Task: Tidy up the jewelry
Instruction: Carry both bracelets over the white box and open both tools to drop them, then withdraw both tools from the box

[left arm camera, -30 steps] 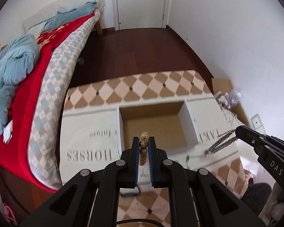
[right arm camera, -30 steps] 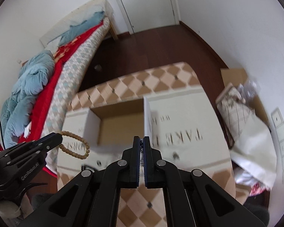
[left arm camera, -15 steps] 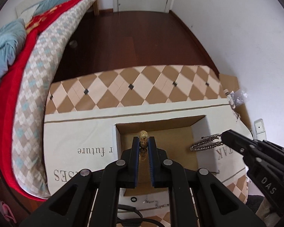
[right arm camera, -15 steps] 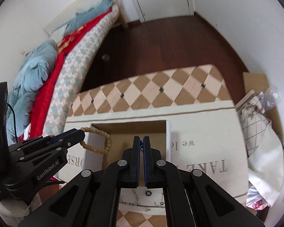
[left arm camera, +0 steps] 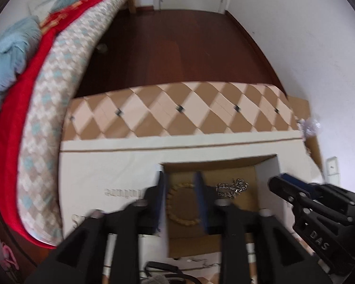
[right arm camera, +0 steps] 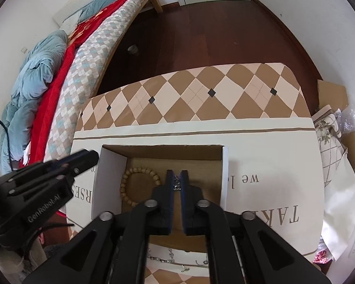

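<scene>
The bed (right arm camera: 82,54) runs along the left wall and carries a red blanket (right arm camera: 52,94), a blue quilt (right arm camera: 28,82) and a diamond-pattern cover. The dark wooden floor (right arm camera: 201,35) extends from the bed to a white door at the far wall.

The worktop (right arm camera: 201,99) is covered with a tan and cream diamond-pattern cloth. A white printed sheet (right arm camera: 272,165) with upside-down lettering lies across its near part.

The cardboard box (right arm camera: 175,151) is open at the top and sits in the middle of the white printed sheet. Its inner floor is brown.

The left gripper (left arm camera: 181,196) hangs over the left half of the box. Its fingers stand wide apart and hold nothing. This view is motion-blurred. The right gripper (right arm camera: 176,184) hangs over the middle of the box. Its fingers stand slightly apart, with a narrow gap between the blue pads, and hold nothing.

The wooden bead bracelet (right arm camera: 139,184) lies flat on the box floor at the left side, close to the left wall. In the left wrist view it appears between the left gripper's fingers, below them.

The metal chain (left arm camera: 232,187) lies on the box floor to the right of the bracelet, apart from it. In the right wrist view only a small part shows, in the gap between the right gripper's pads.

Further small jewelry pieces (right arm camera: 170,259) lie on the worktop just in front of the box; their type cannot be determined.
</scene>
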Tool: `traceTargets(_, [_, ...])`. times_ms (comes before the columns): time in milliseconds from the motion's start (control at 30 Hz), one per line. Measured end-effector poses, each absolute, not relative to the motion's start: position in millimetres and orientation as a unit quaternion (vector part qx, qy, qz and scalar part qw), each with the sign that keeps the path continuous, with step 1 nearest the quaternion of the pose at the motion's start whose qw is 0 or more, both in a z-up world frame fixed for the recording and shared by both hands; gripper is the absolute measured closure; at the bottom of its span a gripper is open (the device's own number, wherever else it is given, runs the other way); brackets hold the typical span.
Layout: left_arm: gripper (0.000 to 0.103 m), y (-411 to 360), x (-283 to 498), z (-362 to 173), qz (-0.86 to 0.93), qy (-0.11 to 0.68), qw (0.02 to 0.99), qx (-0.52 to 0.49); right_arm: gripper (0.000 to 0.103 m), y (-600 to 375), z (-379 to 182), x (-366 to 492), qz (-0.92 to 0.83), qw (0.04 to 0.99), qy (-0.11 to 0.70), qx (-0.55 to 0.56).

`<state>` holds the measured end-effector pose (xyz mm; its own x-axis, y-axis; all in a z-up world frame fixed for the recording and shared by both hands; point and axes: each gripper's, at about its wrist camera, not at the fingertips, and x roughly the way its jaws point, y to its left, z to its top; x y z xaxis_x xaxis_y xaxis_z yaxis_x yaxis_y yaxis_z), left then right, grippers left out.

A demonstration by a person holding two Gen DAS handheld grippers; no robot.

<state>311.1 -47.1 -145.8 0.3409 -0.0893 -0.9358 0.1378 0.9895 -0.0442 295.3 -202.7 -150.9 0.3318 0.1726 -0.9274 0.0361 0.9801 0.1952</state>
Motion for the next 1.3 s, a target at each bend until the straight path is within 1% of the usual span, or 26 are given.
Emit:
traceTargets(33, [0.033,-46,310,-143,-0.057,0.564,0.823,0.031,0.059,-204,-149,294,0.040,0.813,0.574,0.089])
traceTargets(67, [0.016,-44,308,-142,-0.049,0.558,0.827,0.036,0.043,-204,-148,292,0.037,0.814,0.573,0.088])
traceTargets(100, [0.015,-41,305,-138,-0.044,0.547,0.835,0.037,0.038,-204,-146,290,0.028,0.816,0.572,0.080])
traceTargets(133, [0.015,-39,302,-136,-0.038,0.540,0.840,0.041,0.037,-203,-144,287,0.020,0.820,0.568,0.066])
traceTargets(167, [0.014,-37,300,-134,-0.030,0.533,0.844,0.047,0.030,-200,-143,285,0.008,0.823,0.566,0.047])
traceTargets(200, [0.010,-35,296,-133,-0.026,0.528,0.847,0.051,0.015,-197,-142,280,-0.009,0.826,0.563,0.025])
traceTargets(233, [0.000,-33,294,-133,-0.023,0.526,0.848,0.053,0.007,-196,-142,276,-0.016,0.828,0.561,0.018])
traceTargets(267, [0.000,-31,291,-132,-0.021,0.525,0.849,0.053,0.000,-194,-143,271,-0.025,0.828,0.560,0.008])
traceTargets(367, [0.000,-26,276,-130,-0.007,0.511,0.857,0.064,0.000,-187,-148,257,-0.052,0.828,0.557,-0.024])
traceTargets(667, [0.000,-12,238,-130,0.003,0.512,0.857,0.064,0.000,-179,-145,225,-0.081,0.836,0.542,-0.036])
traceTargets(900, [0.000,-2,211,-106,0.013,0.488,0.871,0.051,0.000,-175,-116,200,-0.081,0.851,0.518,-0.025])
traceTargets(1300, [0.000,4,151,-48,0.010,0.432,0.901,0.048,0.000,-169,-57,144,-0.079,0.880,0.468,-0.020])
